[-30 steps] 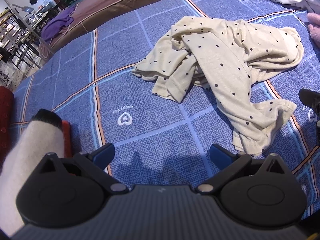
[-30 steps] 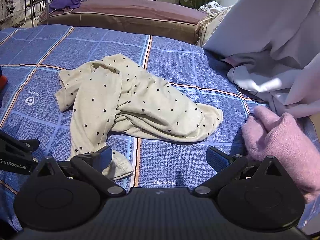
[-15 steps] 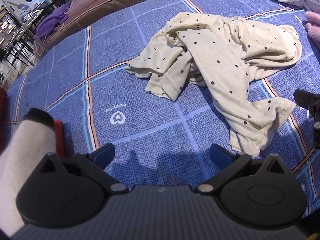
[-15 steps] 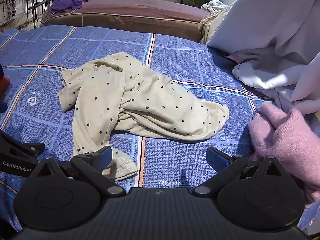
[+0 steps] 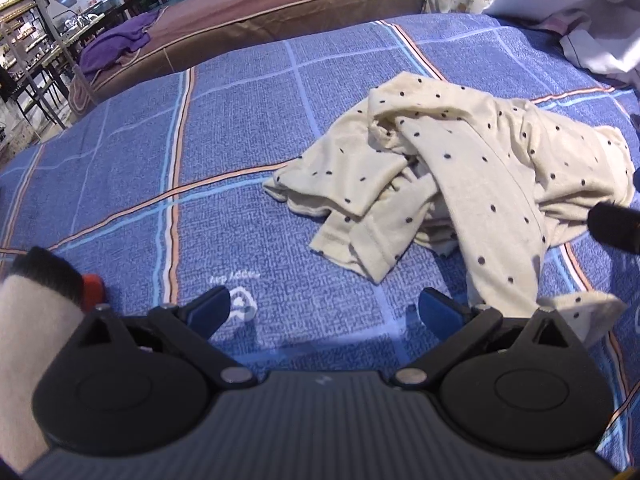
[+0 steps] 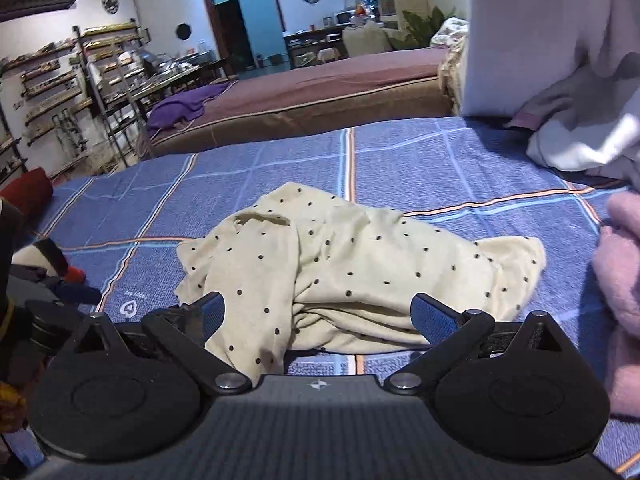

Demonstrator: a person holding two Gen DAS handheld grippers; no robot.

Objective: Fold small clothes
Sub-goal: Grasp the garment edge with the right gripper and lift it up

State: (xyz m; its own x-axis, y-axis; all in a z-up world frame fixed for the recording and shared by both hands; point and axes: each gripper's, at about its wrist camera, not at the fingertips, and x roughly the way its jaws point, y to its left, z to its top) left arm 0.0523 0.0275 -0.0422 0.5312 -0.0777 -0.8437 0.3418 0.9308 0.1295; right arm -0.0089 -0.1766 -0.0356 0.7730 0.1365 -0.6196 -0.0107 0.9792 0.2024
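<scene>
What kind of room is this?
Probably a big lived-in room that is part bedroom, part storeroom. There is a blue checked bedspread with a spotted top on it, a second bed behind, and cluttered shelves along the wall.

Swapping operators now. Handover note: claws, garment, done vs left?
Left claw: open, empty, over bare blue plaid bed cover, just short of the garment's near cuff.
Right claw: open, empty, low at the garment's near edge; cloth shows between its fingers but is not gripped.
Cream black-dotted small garment: crumpled in a heap mid-cover, sleeves or legs twisted over each other.
Done: nothing folded.
Left: grip, spread flat, then fold. A pink fuzzy item lies right of the garment; I'd probably keep clear of it.
</scene>
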